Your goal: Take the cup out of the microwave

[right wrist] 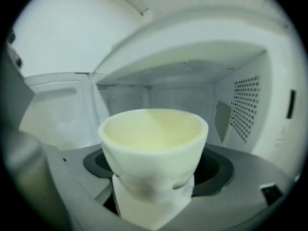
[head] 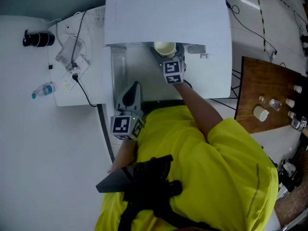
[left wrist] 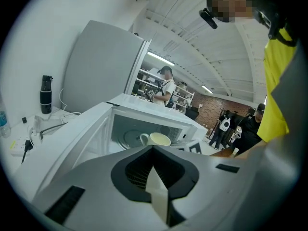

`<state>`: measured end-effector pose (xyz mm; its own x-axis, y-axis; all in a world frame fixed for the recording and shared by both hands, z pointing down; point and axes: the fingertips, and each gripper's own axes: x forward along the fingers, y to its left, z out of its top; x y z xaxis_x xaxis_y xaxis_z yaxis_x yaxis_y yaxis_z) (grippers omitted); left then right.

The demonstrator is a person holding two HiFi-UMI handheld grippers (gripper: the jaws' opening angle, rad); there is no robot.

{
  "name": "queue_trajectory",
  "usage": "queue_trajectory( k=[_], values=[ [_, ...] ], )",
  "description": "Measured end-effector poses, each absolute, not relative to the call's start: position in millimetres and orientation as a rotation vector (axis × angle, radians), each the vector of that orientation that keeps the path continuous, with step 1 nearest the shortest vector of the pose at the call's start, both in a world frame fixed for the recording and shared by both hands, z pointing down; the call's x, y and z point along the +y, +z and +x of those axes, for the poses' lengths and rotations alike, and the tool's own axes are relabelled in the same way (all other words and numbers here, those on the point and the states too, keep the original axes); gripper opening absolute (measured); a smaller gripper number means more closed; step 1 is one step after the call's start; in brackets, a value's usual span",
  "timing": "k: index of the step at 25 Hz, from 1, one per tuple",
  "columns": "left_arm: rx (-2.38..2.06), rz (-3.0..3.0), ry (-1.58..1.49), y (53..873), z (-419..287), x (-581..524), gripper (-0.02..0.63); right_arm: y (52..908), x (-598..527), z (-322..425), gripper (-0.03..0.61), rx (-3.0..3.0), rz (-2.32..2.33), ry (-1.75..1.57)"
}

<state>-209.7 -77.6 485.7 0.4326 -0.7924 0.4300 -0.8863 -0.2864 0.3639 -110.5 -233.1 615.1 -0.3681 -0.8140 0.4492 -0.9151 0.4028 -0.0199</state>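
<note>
The cream cup fills the right gripper view, with the microwave's cavity behind it. My right gripper is shut on the cup's lower part, its white pad under the bowl. From the head view, the cup is at the mouth of the white microwave, with my right gripper just in front of it. My left gripper hangs shut and empty in front of the microwave, to the left. The left gripper view shows its jaws together and the cup beyond them.
The microwave door stands open at the left. A black bottle, cables and a small water bottle lie on the white table at the left. A wooden board with small cups is at the right.
</note>
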Motion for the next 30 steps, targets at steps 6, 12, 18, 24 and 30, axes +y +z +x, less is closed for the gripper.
queue_trajectory(
  k=[6, 12, 18, 24, 30],
  values=[
    [-1.321, 2.212, 0.254, 484, -196, -75, -0.003, 608, -126, -88, 0.457, -2.348, 1.358, 0.446],
    [-1.146, 2.302, 0.309, 486, -151, -76, -0.003, 636, -57, 47, 0.457, -2.068, 1.627, 0.571],
    [-0.945, 2.382, 0.372, 488, -97, -73, -0.003, 659, -90, 213, 0.457, -1.807, 1.975, 0.582],
    [-0.891, 2.407, 0.432, 494, -84, -71, -0.003, 669, -201, 267, 0.457, -1.851, 2.015, 0.579],
    [-0.916, 2.371, 0.478, 505, -95, -81, -0.003, 699, -254, 244, 0.459, -1.879, 1.983, 0.613]
  ],
)
